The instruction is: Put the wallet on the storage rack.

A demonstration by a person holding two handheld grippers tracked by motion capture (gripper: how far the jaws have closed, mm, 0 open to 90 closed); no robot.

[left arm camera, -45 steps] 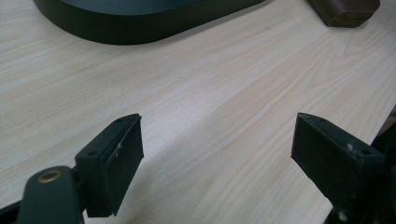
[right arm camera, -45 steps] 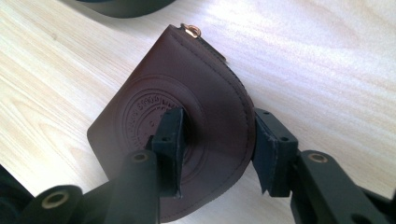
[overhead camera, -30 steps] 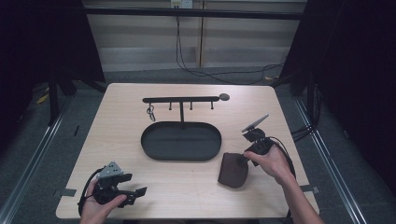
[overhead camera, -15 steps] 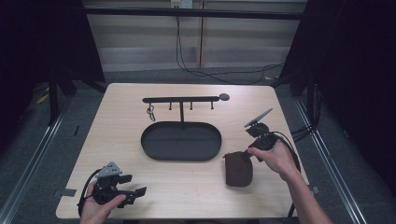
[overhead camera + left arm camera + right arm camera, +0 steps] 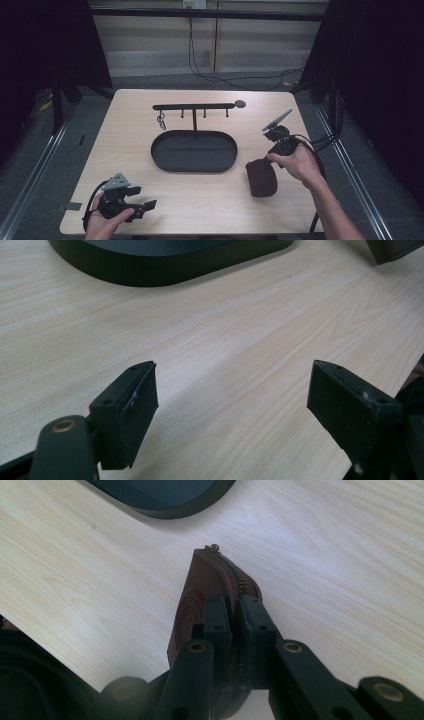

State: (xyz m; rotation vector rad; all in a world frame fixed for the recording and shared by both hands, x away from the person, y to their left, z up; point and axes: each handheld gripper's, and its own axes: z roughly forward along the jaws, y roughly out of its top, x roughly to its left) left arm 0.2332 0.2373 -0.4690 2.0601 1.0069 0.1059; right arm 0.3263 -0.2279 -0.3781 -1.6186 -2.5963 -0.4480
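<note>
Two hand-held grippers work a pale wooden table (image 5: 150,200), seen from above and from a camera on each tool. At the near left corner, the left gripper (image 5: 142,206) rests low in the person's left hand (image 5: 102,220), a grey three-cornered plate on its top and a black cable looping behind it. In the left gripper view its two black jaws stand wide apart with nothing but bare wood grain between them. Toward the middle of the table sits a dark oval tray (image 5: 194,151), its rim also showing at the top of both gripper views. Behind the tray stands a thin black rack (image 5: 194,106) with short pegs, and a small key ring (image 5: 161,120) hangs from its left end. Right of the tray, near the table's front right part, a dark brown zippered pouch (image 5: 261,178) hangs from the right gripper (image 5: 257,167), held by the person's right hand (image 5: 298,162). The right gripper view shows the jaws drawn together and clamped on the pouch's zipper edge, the brass zipper teeth (image 5: 241,580) running between the pads and the pouch body pointing away from the camera toward the tray; these jaws have just been closing on it. In the high view the pouch's lower end lies close to the tabletop; whether it touches cannot be told. Cables trail off the right edge.
</note>
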